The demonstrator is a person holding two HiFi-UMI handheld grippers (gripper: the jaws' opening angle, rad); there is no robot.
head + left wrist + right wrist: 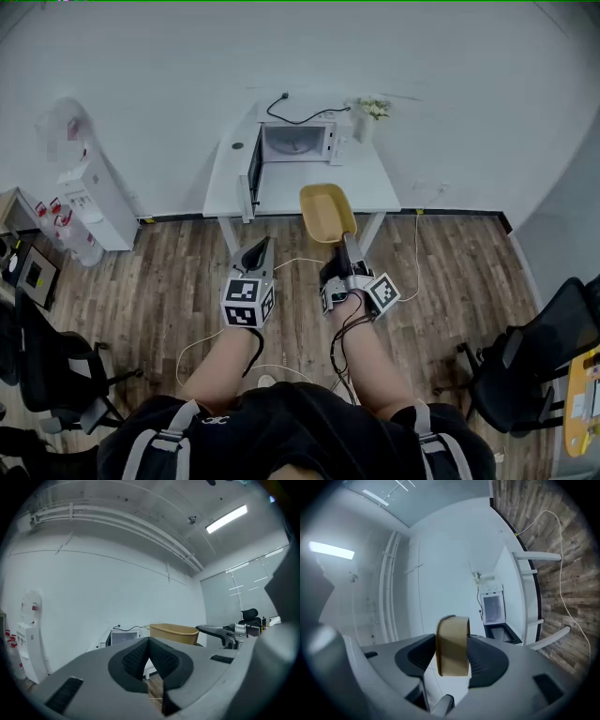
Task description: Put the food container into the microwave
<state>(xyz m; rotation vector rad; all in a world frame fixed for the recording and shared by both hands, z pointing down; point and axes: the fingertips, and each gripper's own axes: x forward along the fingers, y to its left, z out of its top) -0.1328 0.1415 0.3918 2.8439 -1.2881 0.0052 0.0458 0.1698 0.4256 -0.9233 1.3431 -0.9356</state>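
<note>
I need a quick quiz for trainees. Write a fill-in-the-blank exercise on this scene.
1. The right gripper is shut on the tan ____.
2. The door of the microwave stands ____.
3. The jaws of the left gripper are ____, with nothing between them.
4. The microwave sits on a white ____.
Missing words: container; open; shut; table.

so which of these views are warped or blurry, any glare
Head view: sharp, evenly lit, one mosaic patch atop the water dispenser. Left gripper view: heavy fisheye, dark corners, ceiling light glaring. Right gripper view: same fisheye, rolled sideways, food container slightly soft up close.
</note>
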